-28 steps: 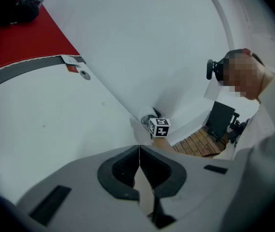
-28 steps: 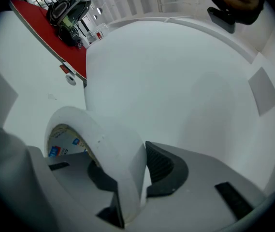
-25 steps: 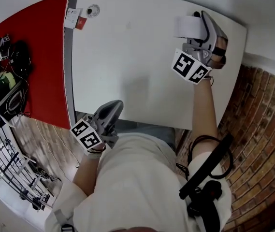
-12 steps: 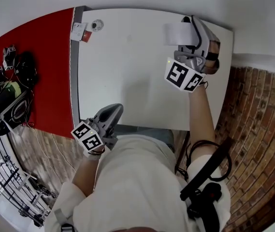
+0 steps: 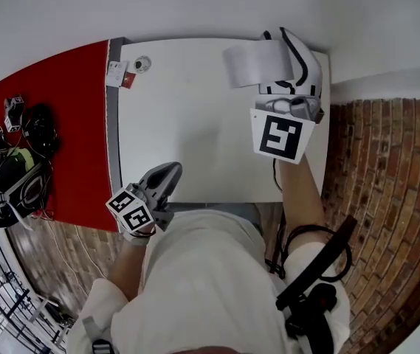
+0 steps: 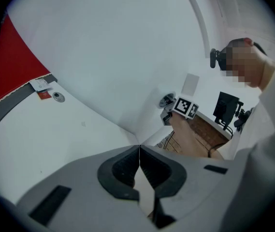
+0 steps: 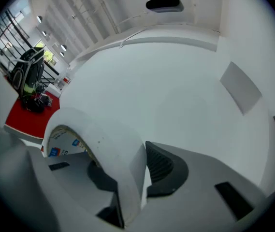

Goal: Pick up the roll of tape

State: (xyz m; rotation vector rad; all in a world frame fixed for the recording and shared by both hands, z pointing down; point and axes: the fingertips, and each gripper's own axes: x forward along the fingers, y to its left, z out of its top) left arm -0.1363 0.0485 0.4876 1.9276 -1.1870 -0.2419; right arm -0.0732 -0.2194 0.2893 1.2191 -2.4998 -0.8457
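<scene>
- Head view: the right claw [image 5: 287, 44] is clenched on the wall of the roll of tape [image 5: 255, 63], a wide white roll. It holds the roll over the far right corner of the white worktop [image 5: 195, 124]. The roll looks clear of the surface, though this steep angle does not show the gap itself. The left claw [image 5: 170, 172] hovers at the worktop's near edge, well apart from the roll. A red panel [image 5: 47, 116] adjoins the worktop on the left, with a small round fitting [image 5: 142, 63] and a label [image 5: 115, 72] near the seam.
- Left gripper view: the left claw [image 6: 138, 151] has its jaws pressed together with nothing between them, so it carries nothing. Across the worktop [image 6: 55, 139], the right claw's marker cube [image 6: 185, 106] shows in the distance.
- Right gripper view: the right claw [image 7: 132, 173] grips the roll of tape [image 7: 108, 144] with one jaw inside the ring and one outside. The printed core [image 7: 62, 139] shows at the left. Only wall and ceiling lie behind, which fits a roll carried in the air.
- Step in hand: I judge this to be the lift, with the pick-up nearly complete. The next move calls for a steady clench and a level claw, since a roll held by one wall could swing or slip.
</scene>
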